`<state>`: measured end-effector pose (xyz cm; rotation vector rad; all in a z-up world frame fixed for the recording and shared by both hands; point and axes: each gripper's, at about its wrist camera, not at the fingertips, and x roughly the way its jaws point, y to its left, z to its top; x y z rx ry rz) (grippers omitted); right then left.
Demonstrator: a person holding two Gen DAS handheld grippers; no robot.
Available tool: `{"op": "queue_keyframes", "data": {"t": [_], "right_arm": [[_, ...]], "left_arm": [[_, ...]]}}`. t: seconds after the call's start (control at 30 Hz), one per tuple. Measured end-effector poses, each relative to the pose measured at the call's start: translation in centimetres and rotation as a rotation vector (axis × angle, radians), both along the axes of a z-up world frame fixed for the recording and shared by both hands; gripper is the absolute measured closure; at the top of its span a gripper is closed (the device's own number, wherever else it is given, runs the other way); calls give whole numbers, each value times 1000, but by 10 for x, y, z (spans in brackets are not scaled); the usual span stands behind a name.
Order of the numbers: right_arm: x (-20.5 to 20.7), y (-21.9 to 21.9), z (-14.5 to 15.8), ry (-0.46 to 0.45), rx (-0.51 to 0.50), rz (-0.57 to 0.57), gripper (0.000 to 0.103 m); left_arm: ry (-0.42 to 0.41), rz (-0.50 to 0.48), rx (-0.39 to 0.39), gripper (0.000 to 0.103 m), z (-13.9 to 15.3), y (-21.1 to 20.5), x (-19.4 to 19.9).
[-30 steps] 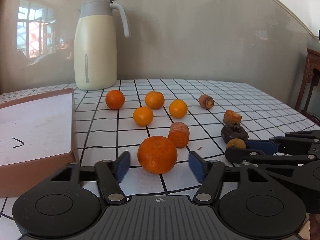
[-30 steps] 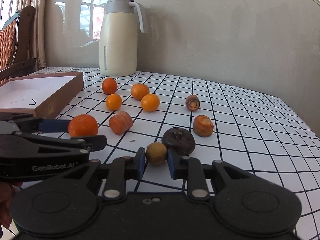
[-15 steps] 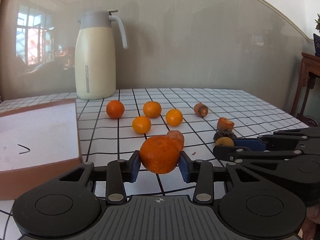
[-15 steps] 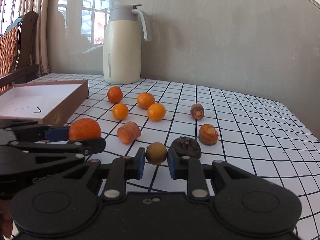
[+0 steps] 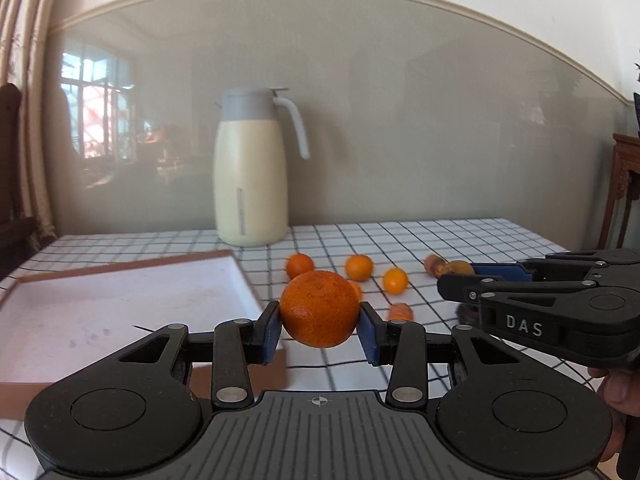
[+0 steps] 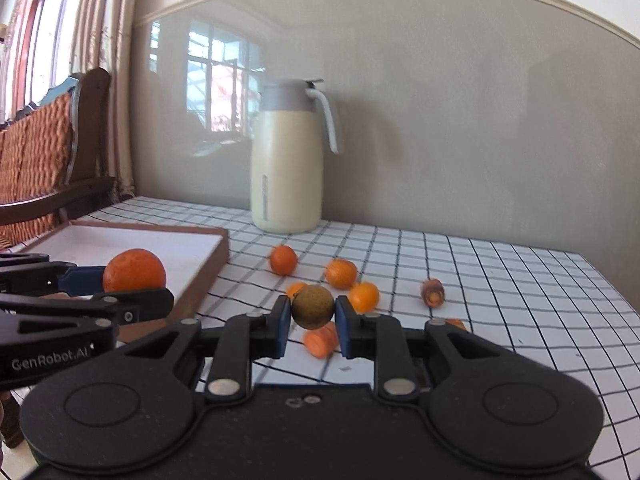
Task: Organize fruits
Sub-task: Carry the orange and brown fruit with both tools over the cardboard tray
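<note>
**Both grippers hold a fruit above the table**

Your left gripper (image 5: 319, 331) is closed on the orange (image 5: 320, 309). The blue pads (image 5: 270, 335) press its two sides, and it hangs in the air near the right front corner of the box (image 5: 120, 312). The orange is almost round, so no long axis shows; its small stem dimple faces up and a little toward the camera.

Your right gripper (image 6: 311, 323) is closed on the brown fruit (image 6: 312, 306), also lifted from the table (image 6: 500, 304). This fruit is round too, and which way it points I cannot tell.

Both grippers are held level, side by side, with the fingers directed toward the jug (image 5: 251, 168) at the wall.

The left view shows your right hand (image 5: 618, 388) under the right gripper, and the whole white floor of the box. The right view shows the left gripper from the side, with the orange in front of the box wall. It also shows the carrot piece (image 6: 321, 341) just behind the brown fruit, a carrot end (image 6: 433, 292) farther right, and four small oranges (image 6: 283, 260) on the cloth.
</note>
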<state>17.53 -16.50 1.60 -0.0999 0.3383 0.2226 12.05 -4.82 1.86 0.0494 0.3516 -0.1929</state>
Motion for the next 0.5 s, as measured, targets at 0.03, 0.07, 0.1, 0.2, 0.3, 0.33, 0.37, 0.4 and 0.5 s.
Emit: {"op": "queue_keyframes", "data": {"t": [0.03,0.07,0.1,0.2,0.3,0.33,0.37,0.4,0.5], "right_arm": [[0,4,2,-5,-2,9,87],[-1,9,4,-11,-3,19,87],[-1,14,6,-16,-3,28,87],[-3,28,11,-32,-2,56,87],[-7,45,14,-53,-11,90,87],[-8,51,15,-60,-17,99,87],[-9,56,17,-67,-20,112,87],[-11,62,19,-79,-23,126,87],[-13,76,26,-108,-23,158,87]], "left_arm": [[-6,13,-4,62,3,8,-2],[-12,25,-4,62,6,15,-4],[-15,37,-5,62,9,22,-6],[-27,70,-16,62,14,42,-10],[-36,98,-27,62,19,61,-13],[-39,107,-29,62,20,67,-14],[-42,117,-31,62,21,73,-15],[-42,126,-34,62,22,79,-16],[-48,162,-41,62,23,99,-20]]}}
